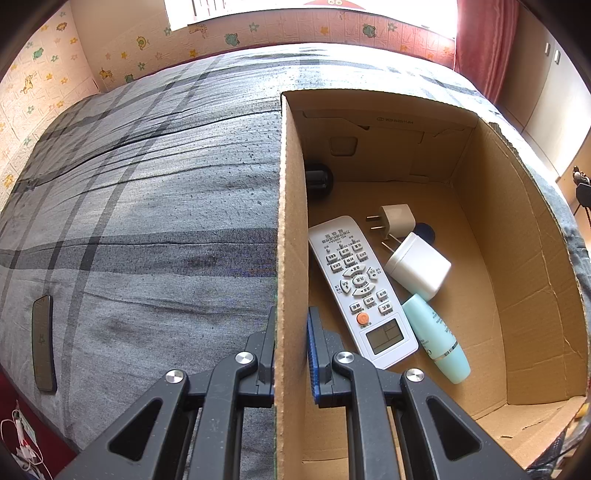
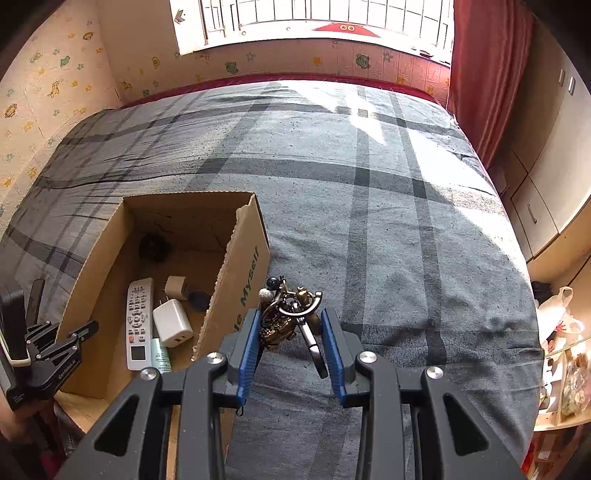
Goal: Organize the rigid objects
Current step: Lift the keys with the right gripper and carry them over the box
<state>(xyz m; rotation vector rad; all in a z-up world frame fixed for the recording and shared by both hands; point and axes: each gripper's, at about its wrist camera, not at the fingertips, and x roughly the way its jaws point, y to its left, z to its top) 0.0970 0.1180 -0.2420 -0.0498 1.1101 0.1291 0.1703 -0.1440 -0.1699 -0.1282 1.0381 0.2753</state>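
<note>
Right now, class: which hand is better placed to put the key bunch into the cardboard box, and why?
The right. The right gripper already holds the key bunch just beside the cardboard box, while the left gripper is shut on the box's wall, steadying it.

A grey plaid bed [image 2: 388, 221] fills the view. A barred window [image 2: 314, 22] sits at twelve o'clock, a red curtain [image 2: 484, 74] at one o'clock, cupboards [image 2: 546, 177] at three, cartoon-animal wallpaper [image 2: 55, 92] at ten.
</note>
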